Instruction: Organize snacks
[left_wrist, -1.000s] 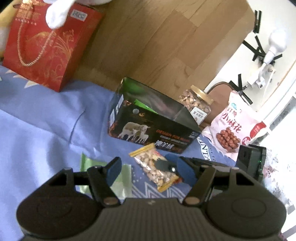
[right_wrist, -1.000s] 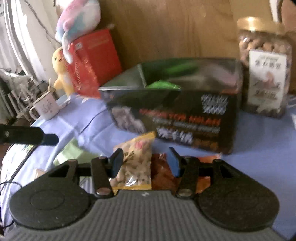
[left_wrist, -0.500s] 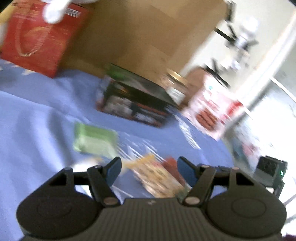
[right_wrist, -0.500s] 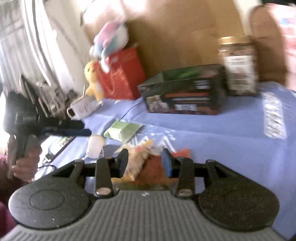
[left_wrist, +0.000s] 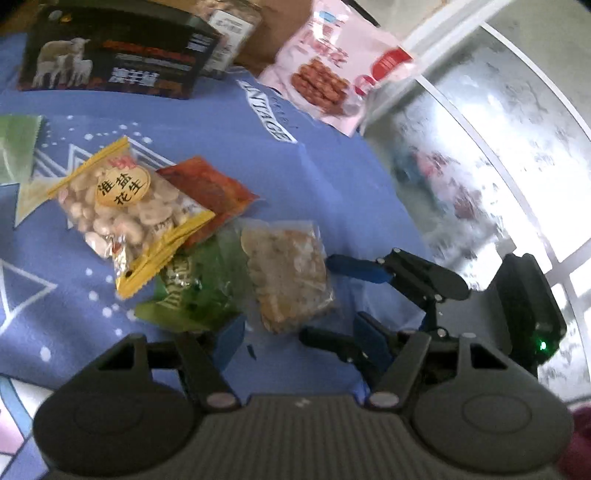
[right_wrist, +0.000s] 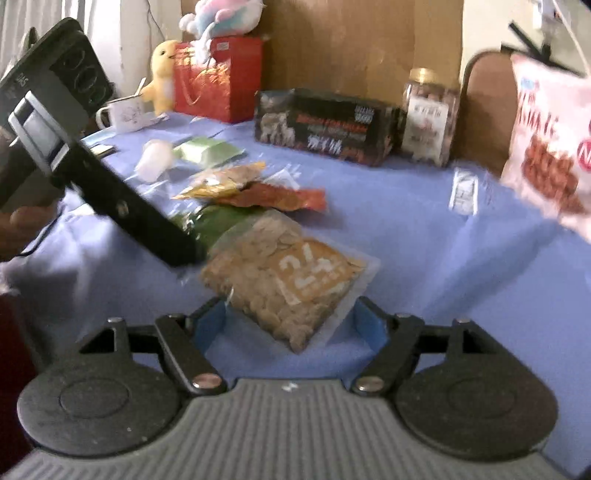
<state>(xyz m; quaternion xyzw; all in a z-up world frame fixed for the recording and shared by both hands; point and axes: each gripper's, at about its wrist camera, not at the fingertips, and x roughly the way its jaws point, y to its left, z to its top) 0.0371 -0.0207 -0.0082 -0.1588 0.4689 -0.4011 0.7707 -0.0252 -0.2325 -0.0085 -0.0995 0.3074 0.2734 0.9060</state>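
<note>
Both tongs, left (left_wrist: 301, 341) and right (right_wrist: 290, 325), wide apart beside a clear chip pouch (right_wrist: 286, 282); nut-filled jar (right_wrist: 430, 118) behind.

Left tongs (left_wrist: 299, 341): jaws spread wide, nothing between them, angled down low. Right tongs (right_wrist: 290, 325): jaws wide apart, held low, level.
</note>
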